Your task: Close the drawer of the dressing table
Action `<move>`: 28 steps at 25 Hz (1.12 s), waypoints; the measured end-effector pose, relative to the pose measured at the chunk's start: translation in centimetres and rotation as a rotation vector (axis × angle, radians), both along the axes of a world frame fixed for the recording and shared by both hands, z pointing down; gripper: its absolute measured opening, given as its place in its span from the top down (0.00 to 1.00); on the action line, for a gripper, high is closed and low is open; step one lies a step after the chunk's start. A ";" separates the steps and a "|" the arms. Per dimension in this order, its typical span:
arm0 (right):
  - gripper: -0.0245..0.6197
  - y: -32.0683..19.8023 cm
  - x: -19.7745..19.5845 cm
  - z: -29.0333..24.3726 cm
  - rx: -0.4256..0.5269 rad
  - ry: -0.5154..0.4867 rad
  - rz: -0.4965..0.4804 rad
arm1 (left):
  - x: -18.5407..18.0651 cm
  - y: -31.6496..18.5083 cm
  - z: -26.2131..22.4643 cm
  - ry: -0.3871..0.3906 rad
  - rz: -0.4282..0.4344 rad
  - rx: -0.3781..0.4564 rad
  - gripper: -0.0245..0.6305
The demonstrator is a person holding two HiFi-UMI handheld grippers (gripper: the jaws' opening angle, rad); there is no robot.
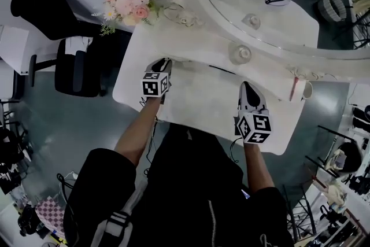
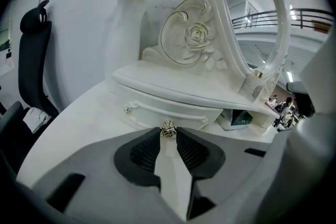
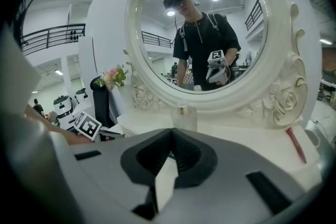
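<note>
The white dressing table [image 1: 196, 102] has a raised shelf under an oval mirror [image 1: 260, 3]. In the left gripper view its small drawer front [image 2: 152, 111] sits just below the overhanging shelf edge. A little gold knob [image 2: 168, 127] sticks out of it. My left gripper [image 2: 168, 135] is shut on that knob, with the fingertips pinching it from both sides. In the head view the left gripper [image 1: 164, 64] reaches the shelf's left end. My right gripper [image 1: 247, 87] hovers over the tabletop to the right. Its jaws [image 3: 170, 134] are together and hold nothing.
A vase of pink flowers [image 1: 128, 4] stands at the table's back left. A glass perfume bottle [image 1: 240, 54] is on the shelf, and a red stick-like item [image 1: 295, 88] lies at the right end. A black chair [image 1: 75, 69] stands left of the table.
</note>
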State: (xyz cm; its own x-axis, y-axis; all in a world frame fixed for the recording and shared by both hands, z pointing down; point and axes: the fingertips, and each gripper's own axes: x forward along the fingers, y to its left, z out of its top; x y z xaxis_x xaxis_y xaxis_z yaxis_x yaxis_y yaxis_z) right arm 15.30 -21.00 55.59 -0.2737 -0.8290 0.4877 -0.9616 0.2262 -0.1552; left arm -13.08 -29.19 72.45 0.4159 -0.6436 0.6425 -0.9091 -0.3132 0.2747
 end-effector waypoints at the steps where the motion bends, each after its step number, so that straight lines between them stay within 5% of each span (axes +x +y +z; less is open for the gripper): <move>1: 0.96 0.0 0.1 0.0 0.000 0.000 0.003 | 0.1 -0.2 0.0 0.000 0.002 0.001 0.81; 23: 0.96 1.6 2.7 -0.3 -0.002 0.003 0.082 | 0.9 -2.0 0.1 -0.002 0.022 0.020 0.81; 28: 0.96 1.9 2.9 -0.4 0.006 0.000 0.089 | 0.7 -2.1 -0.8 -0.029 0.029 0.070 0.71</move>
State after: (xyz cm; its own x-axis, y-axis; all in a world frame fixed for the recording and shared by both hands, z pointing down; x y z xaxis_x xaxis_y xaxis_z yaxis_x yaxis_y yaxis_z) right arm 18.16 -19.10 55.17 -0.1991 -0.8531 0.4823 -0.9779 0.1410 -0.1544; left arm -12.33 -31.32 71.68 0.4168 -0.6754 0.6083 -0.9066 -0.3572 0.2247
